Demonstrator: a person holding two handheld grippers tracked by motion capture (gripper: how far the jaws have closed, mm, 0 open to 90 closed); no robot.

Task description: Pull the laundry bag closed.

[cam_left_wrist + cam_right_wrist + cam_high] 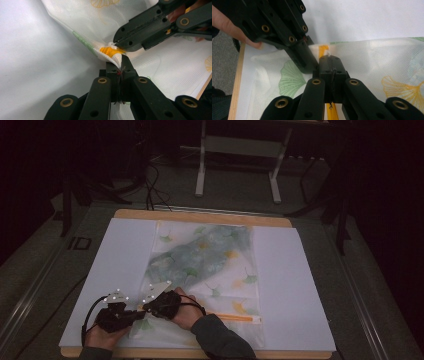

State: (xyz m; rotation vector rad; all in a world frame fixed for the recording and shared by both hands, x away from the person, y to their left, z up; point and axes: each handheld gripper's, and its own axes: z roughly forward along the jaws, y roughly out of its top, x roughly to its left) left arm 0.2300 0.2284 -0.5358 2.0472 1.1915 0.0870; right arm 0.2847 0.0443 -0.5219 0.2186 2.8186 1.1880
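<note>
one mesh zip bag [210,265], ginkgo print, flat on the worktop [115,255]; orange zip [235,318] runs left-right at near edge. two tongs: left tongs [121,65] clamped on bag corner, right tongs [327,55] closed on zip pull [326,52].

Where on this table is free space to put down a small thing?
White sheet left of the leaf-print bag and the strip right of it are bare. The near left corner is crowded: left gripper and right gripper pinch the bag's zipper end.

Pale letters, seemingly "ID", on the grey floor [47,270] left of the table [200,216].
</note>
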